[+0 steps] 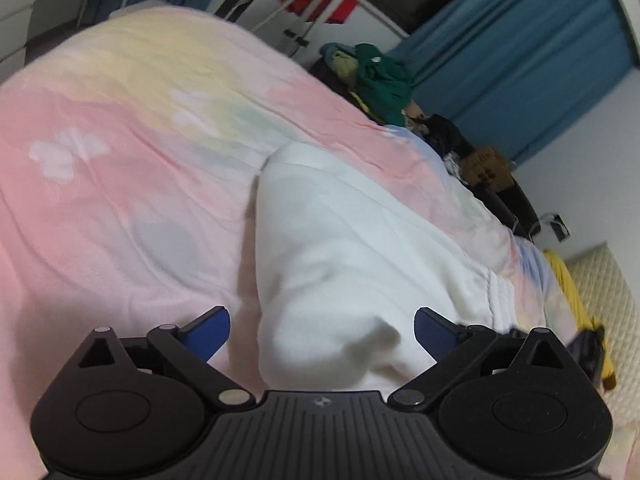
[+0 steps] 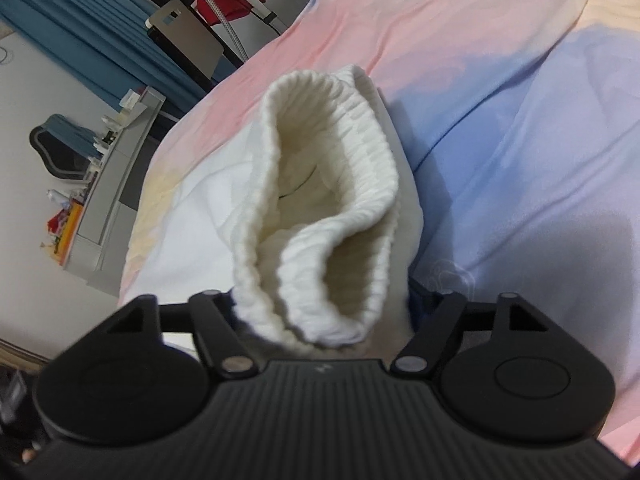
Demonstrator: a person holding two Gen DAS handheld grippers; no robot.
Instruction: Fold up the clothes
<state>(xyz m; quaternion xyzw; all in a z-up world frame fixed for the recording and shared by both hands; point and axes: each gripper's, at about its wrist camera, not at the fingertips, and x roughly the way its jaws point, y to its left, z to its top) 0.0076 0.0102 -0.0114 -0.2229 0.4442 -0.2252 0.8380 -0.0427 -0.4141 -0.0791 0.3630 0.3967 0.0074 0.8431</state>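
The left gripper (image 1: 322, 332) is standing with fingers spread wide, the white garment (image 1: 340, 264) bulging between them on the pastel bedspread (image 1: 120, 160) but ungripped, so it could slump out. The right gripper (image 2: 320, 304) is showing what the left view lacks: the ribbed cuff (image 2: 320, 184) gaping between its fingers. Whether they are pinching it I cannot tell; a loose hold could be dropping it.

Garment (image 1: 340, 248) lying on bedspread (image 1: 120, 168), clothes pile (image 1: 380, 80) behind it
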